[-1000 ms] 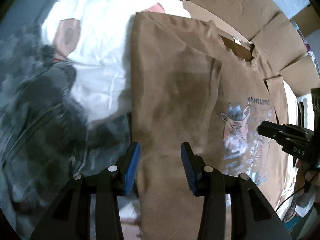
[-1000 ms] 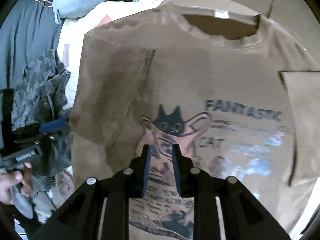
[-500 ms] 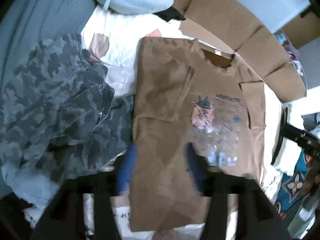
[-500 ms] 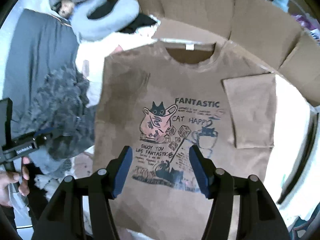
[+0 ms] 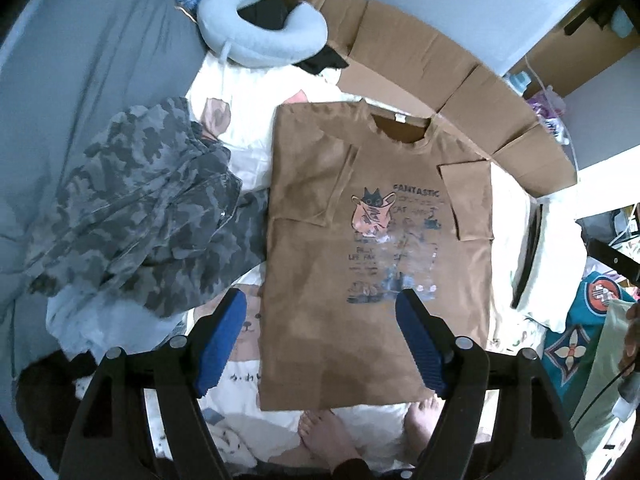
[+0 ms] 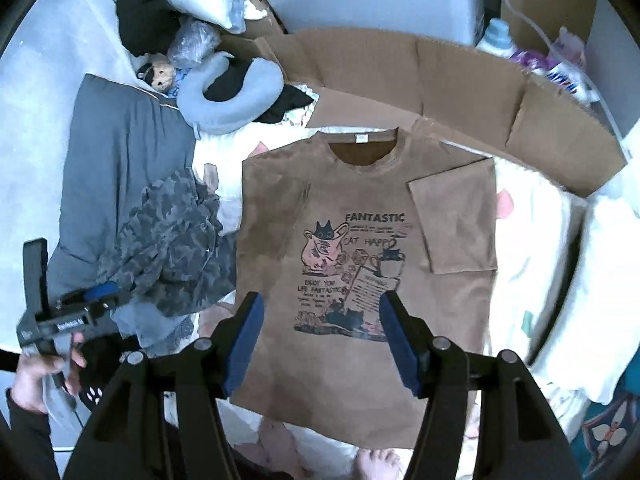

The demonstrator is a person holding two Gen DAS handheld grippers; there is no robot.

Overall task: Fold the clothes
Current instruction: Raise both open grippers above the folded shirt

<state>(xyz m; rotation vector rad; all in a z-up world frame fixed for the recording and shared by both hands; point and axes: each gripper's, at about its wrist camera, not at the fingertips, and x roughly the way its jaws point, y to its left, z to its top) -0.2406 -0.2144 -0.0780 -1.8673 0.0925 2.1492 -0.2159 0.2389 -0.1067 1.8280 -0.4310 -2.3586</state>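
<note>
The brown T-shirt point(image 6: 360, 280) lies flat at frame centre, both sleeves turned inward for narrowing, while the left gripper point(image 5: 320, 344) and right gripper point(image 6: 320, 344) hover spread and empty above its hem.

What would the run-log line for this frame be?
stage: sleeves folded in | brown T-shirt: flat, print up | left gripper: open, empty | right gripper: open, empty

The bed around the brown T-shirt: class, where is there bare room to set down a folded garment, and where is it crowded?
Free: the white bedding right of the brown T-shirt, bordered by the cardboard behind. Crowded: the left side, where the camouflage garment butts against the shirt's edge, with the blue neck pillow and grey cushion behind it.
</note>
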